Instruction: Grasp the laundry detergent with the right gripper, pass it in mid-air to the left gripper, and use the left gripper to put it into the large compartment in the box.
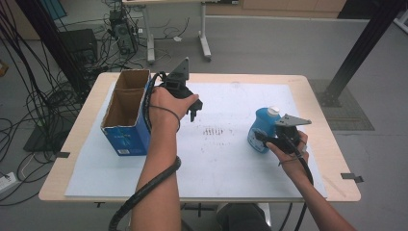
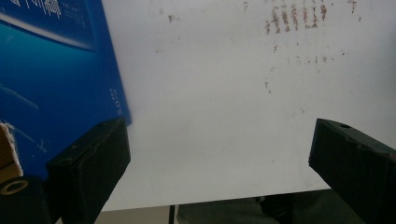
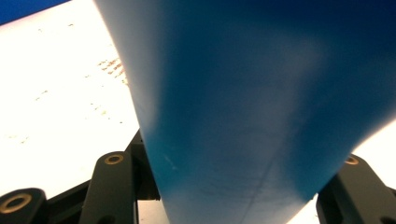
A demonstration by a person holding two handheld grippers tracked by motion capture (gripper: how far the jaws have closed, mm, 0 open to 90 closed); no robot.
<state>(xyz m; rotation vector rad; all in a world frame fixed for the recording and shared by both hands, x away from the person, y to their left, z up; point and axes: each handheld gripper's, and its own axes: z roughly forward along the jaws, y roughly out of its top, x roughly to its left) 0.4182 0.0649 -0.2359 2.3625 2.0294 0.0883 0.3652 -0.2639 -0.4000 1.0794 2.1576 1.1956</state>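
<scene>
Near right: the right gripper [image 1: 267, 138] pinches a blue bottle [image 1: 260, 127] standing on the white mat [image 1: 231, 163] of the table [image 1: 57, 187]. Farther left: the left gripper [image 1: 192, 108] hangs spread and empty beside an open blue box [image 1: 126, 137]. Probable step: bottle grasped; next, lift and carry it boxward.

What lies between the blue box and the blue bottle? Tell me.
In the high view, between blue box and blue bottle: the left gripper above bare white mat with dark smudges.
</scene>
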